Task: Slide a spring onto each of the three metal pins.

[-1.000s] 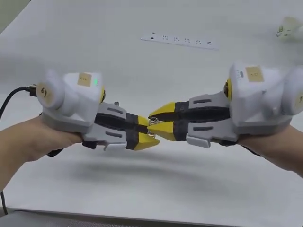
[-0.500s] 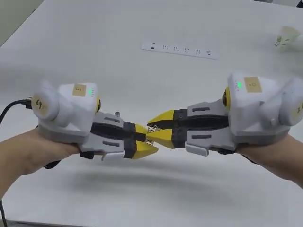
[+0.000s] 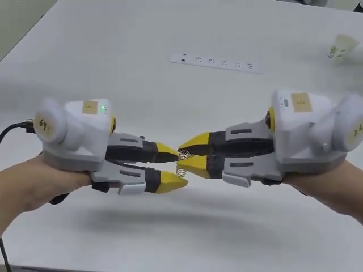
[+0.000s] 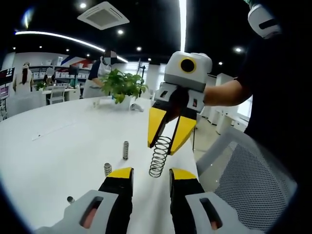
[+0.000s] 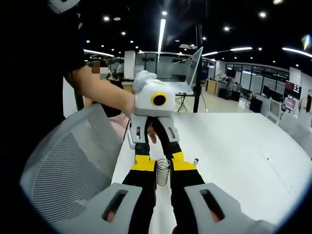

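As right tongs (image 5: 163, 165) pinch spring (image 4: 158, 156), left tongs (image 4: 151, 171) parted

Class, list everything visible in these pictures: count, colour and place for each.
table: one, white, below the tongs
power strip: one, white, far side of table
plant: one, green, far end of table
chair: one, grey mesh, beside table
pins with springs: two, silver, upright on table
bare pin: one, silver, near them
spring: one, silver, in right tongs
left tongs: yellow-tipped, open, facing the spring
right tongs: yellow-tipped, shut on the spring
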